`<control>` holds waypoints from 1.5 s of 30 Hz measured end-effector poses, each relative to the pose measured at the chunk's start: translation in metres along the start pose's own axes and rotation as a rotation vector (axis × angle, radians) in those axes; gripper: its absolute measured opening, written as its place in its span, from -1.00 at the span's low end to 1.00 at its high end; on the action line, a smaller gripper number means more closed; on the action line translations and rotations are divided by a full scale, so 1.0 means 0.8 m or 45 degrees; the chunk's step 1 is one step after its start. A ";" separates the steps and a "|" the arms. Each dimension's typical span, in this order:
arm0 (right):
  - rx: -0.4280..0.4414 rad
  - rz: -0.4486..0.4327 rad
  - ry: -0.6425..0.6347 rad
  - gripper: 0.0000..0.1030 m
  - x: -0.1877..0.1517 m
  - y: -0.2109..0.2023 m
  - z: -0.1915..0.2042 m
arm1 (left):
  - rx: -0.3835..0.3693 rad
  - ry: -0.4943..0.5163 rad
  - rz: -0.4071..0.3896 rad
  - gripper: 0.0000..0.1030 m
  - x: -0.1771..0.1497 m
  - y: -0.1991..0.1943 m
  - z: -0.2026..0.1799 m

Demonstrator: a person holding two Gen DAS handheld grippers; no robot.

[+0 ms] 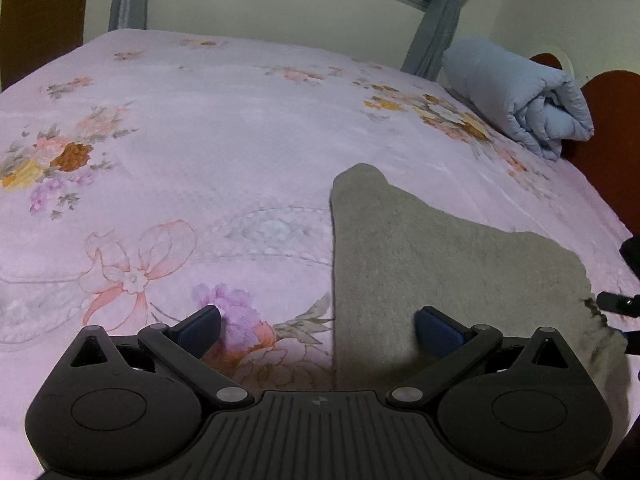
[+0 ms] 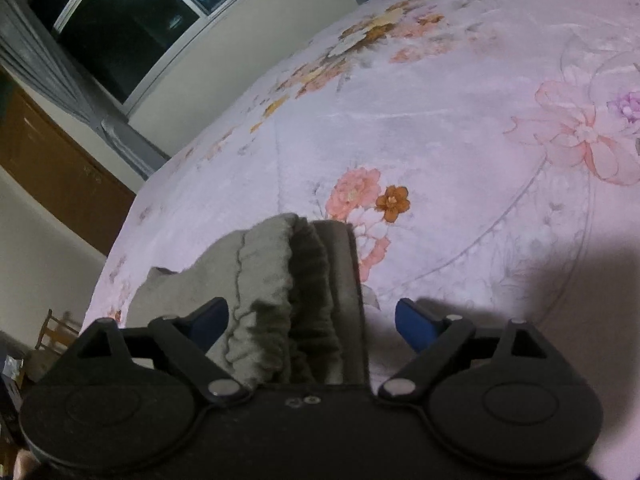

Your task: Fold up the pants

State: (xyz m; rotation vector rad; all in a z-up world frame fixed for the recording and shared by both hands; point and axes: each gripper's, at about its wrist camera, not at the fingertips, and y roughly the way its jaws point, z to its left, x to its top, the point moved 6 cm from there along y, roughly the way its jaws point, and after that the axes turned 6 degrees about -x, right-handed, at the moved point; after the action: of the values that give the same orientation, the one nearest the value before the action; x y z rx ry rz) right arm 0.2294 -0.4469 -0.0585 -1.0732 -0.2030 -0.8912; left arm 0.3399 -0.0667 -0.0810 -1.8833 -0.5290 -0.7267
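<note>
Bedspread (image 1: 200, 128); pants (image 1: 420, 260) lengthwise away

Grey-beige pants (image 1: 420, 260) lie lower right on a pink bedspread (image 1: 200, 120) printed with orange, yellow and purple flowers; a pale blue quilt (image 1: 520, 100) sits upper right beside grey curtains (image 1: 436, 20).

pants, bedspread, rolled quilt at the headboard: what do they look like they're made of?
Pants: grey-beige fleece or brushed knit, matte and nubbly; ribbed elastic waistband shows in the right wrist view.
Bedspread: pink plush, probably flannel or velvet-type, with a soft sheen and printed flowers.
Quilt: pale blue, smooth woven shell over puffy filling, judging by its stitched, rounded folds. Fibre content can't be told.
</note>
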 end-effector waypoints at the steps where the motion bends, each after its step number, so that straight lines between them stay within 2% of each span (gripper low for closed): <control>1: 0.001 0.002 0.002 0.64 -0.001 0.001 -0.001 | -0.009 -0.007 0.003 1.00 0.001 0.002 0.001; 4: 0.031 0.022 0.042 0.63 -0.004 0.005 -0.007 | -0.033 -0.050 0.009 1.00 0.002 0.006 0.006; 5: 0.007 -0.015 0.030 0.54 -0.003 -0.001 -0.006 | -0.030 -0.043 0.008 1.00 0.004 0.006 0.006; 6: -0.038 -0.101 -0.035 0.51 0.002 -0.013 0.001 | -0.023 -0.029 0.004 1.00 0.006 0.007 0.006; 8: -0.007 -0.201 -0.140 0.57 0.017 -0.026 0.029 | -0.010 -0.026 0.006 1.00 0.010 0.011 0.008; 11: 0.097 -0.152 -0.248 0.53 0.035 -0.016 0.082 | 0.001 -0.075 0.007 1.00 0.018 0.020 0.014; 13: 0.023 -0.062 -0.364 0.51 0.038 0.005 0.111 | -0.004 -0.091 0.037 1.00 0.020 0.029 0.015; 14: 0.002 -0.040 -0.384 0.40 0.037 0.009 0.113 | -0.041 -0.104 0.070 1.00 0.019 0.035 0.014; 15: 0.002 -0.048 -0.387 0.41 0.037 0.008 0.110 | -0.077 -0.120 0.104 1.00 0.015 0.041 0.015; 18: -0.077 -0.079 -0.285 0.58 0.035 0.000 0.064 | -0.131 -0.146 0.139 1.00 0.008 0.054 0.026; 21: 0.011 0.009 -0.067 0.58 0.022 0.002 0.012 | -0.166 -0.160 0.128 1.00 0.009 0.055 0.026; 24: 0.120 0.052 0.120 0.61 0.011 0.006 -0.017 | -0.301 -0.241 0.113 1.00 0.010 0.053 0.021; 26: 0.136 0.092 0.159 0.62 0.004 0.014 -0.024 | -0.350 -0.255 0.129 1.00 0.008 0.057 0.015; 32: 0.248 0.167 0.166 0.63 -0.011 0.030 -0.018 | -0.388 -0.281 0.135 1.00 0.000 0.069 0.021; 34: 0.323 0.191 0.201 0.63 -0.013 0.030 -0.017 | -0.402 -0.292 0.131 1.00 0.002 0.072 0.021; 36: 0.339 0.199 0.226 0.66 -0.014 0.032 -0.020 | -0.417 -0.302 0.132 1.00 0.003 0.078 0.021; 41: 0.415 0.203 0.332 0.64 -0.010 0.035 -0.033 | -0.639 -0.420 0.137 1.00 0.002 0.086 0.021; 42: 0.421 0.214 0.324 0.57 -0.010 0.033 -0.035 | -0.695 -0.438 0.148 1.00 0.000 0.086 0.020; 45: 0.448 0.229 0.355 0.30 -0.010 0.027 -0.052 | -0.733 -0.429 0.154 1.00 -0.005 0.089 0.019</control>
State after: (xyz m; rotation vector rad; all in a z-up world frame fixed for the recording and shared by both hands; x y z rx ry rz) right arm 0.2286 -0.4731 -0.0980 -0.6223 -0.0266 -0.7972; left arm 0.3863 -0.0815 -0.1349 -2.5787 -0.4346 -0.5126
